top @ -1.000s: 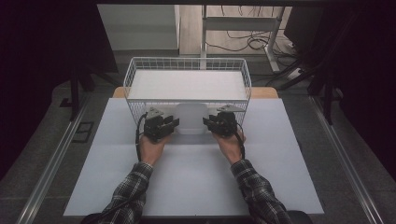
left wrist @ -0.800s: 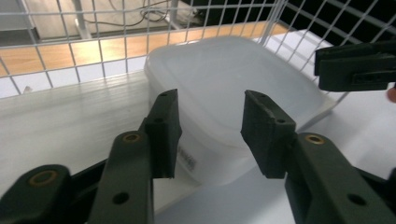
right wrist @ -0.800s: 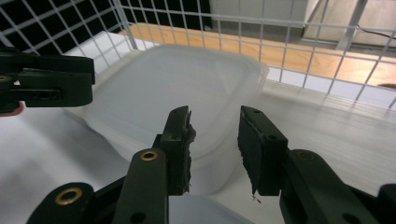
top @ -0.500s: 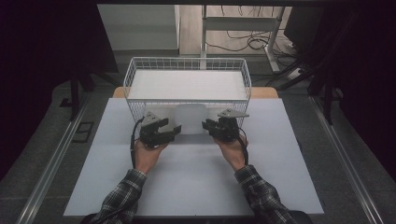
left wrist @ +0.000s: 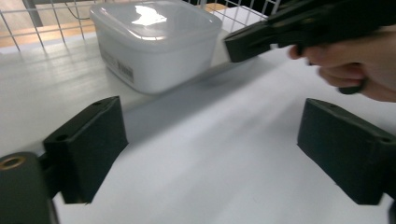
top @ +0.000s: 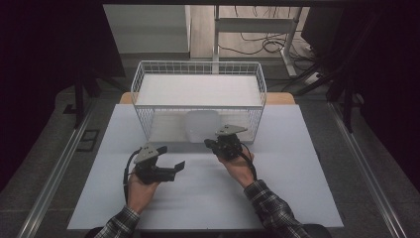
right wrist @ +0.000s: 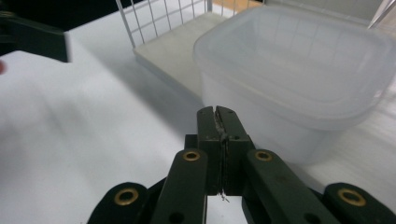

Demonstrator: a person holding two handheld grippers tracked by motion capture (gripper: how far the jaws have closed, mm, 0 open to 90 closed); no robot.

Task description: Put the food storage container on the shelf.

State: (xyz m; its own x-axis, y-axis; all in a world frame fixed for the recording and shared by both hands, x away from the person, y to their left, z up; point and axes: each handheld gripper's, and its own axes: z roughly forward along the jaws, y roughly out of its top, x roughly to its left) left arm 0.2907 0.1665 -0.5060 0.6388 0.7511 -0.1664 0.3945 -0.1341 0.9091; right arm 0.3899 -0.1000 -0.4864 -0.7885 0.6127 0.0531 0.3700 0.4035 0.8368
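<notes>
— Where does the white lidded container [top: 202, 126] sit?
— On the white table [top: 297, 168], against the front of the wire basket [top: 143, 79], nothing holding it.
— And the right gripper [top: 212, 144]?
— Just beside the container, jaws pressed together on nothing, having just been closing.
— The left gripper [top: 177, 167]?
— Farther off over the table, jaws wide apart with nothing between them, having just been opening.

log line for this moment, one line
left gripper: open, empty | right gripper: shut, empty | plastic container: on table, untouched
</notes>
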